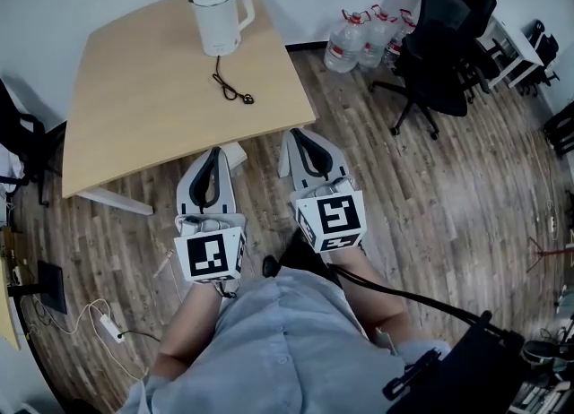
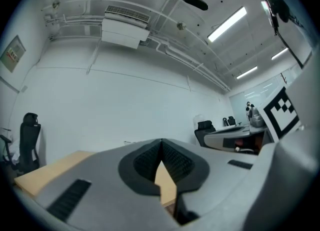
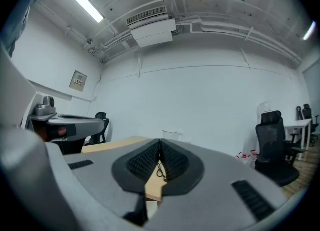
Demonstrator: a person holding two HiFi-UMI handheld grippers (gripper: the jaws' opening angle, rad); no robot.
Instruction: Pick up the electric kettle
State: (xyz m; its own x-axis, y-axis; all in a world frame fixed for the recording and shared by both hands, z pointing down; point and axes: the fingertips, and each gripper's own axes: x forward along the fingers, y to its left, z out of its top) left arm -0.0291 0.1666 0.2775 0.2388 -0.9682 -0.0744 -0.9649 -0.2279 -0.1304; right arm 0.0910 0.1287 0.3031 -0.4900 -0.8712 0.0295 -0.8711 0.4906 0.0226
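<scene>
Approach stage: grey left gripper (image 1: 213,152) and right gripper (image 1: 300,133) are hovering pressed together, empty, short of the far white plastic electric kettle (image 1: 218,20); next needs opening.

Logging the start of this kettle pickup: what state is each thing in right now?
electric kettle: upright on the table, lid down, untouched
cord: lying loose on the table
left gripper: shut, empty
right gripper: shut, empty
</scene>
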